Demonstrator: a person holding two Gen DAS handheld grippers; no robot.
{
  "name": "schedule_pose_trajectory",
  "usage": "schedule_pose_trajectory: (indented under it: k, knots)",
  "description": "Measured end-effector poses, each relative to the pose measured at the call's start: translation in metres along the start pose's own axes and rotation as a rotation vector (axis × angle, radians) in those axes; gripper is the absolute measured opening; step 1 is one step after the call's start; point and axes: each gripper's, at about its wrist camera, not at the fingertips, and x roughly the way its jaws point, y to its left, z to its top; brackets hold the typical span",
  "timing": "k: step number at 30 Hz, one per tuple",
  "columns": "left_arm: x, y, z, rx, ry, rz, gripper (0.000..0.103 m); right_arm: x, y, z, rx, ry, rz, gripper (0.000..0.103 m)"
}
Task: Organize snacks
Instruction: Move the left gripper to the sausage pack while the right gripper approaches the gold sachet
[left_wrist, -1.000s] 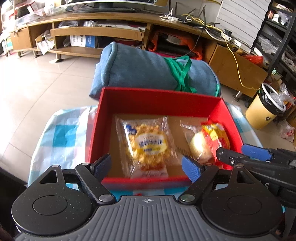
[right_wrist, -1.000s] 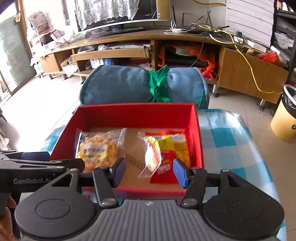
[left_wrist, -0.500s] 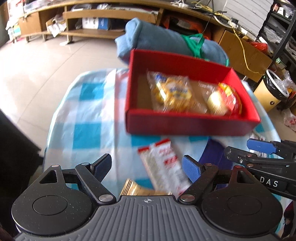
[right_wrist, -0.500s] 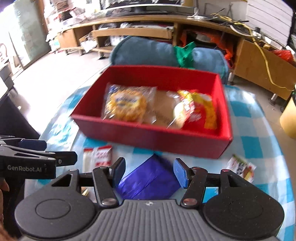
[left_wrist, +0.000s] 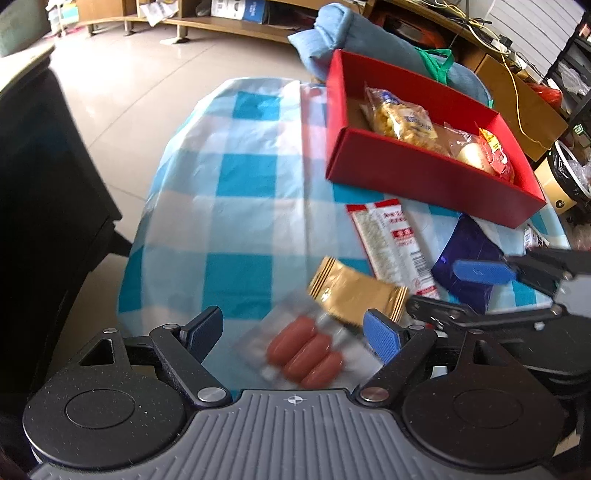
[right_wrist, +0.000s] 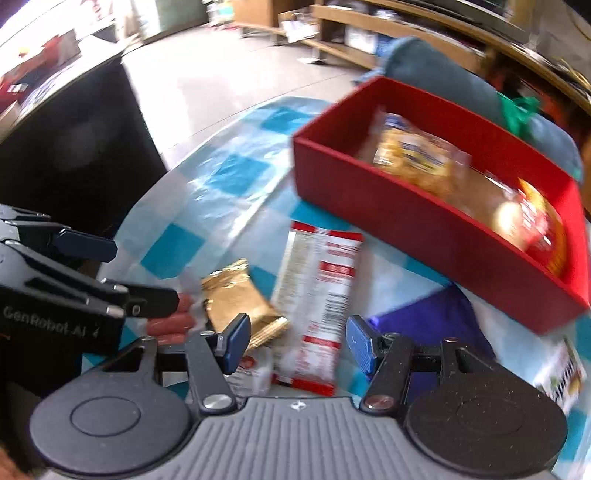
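Blue-checked cloth (left_wrist: 240, 177) covers the table beneath both grippers. Left gripper (left_wrist: 293, 332) stands wide and empty over a clear pack of sausages (left_wrist: 306, 354); right gripper (right_wrist: 295, 341), narrower, gapes empty above a red-and-white packet (right_wrist: 321, 295). Gold packet (left_wrist: 354, 291) and purple packet (right_wrist: 436, 317) lie nearby, the red box (left_wrist: 424, 173) beyond holding two snack bags.

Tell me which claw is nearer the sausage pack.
Left. The left claw hangs open right over the sausage pack; the right claw sits off to its side, above the red-and-white packet.
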Motion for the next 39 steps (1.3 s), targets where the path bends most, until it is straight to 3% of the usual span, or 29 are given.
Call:
schedule_pose_trajectory:
  k: [9, 18, 24, 30, 39]
  knots:
    - [0.001, 0.021, -0.009, -0.049, 0.021, -0.021, 0.088, 0.032, 0.03, 0.012, -0.198, 0.085, 0.064, 0.051]
    - [0.007, 0.037, -0.008, -0.096, 0.045, -0.033, 0.088, 0.045, 0.055, 0.018, -0.33, 0.105, -0.023, 0.046]
    - [0.01, 0.036, -0.009, -0.088, 0.057, -0.044, 0.088, 0.022, 0.027, -0.003, -0.181, 0.117, 0.023, 0.041]
    - [0.012, 0.026, -0.014, -0.061, 0.076, -0.052, 0.088, -0.002, 0.01, -0.031, -0.074, 0.131, 0.016, 0.039]
    - [0.03, 0.004, -0.023, -0.063, 0.158, -0.065, 0.088, -0.017, -0.009, -0.066, -0.013, 0.133, -0.08, 0.039]
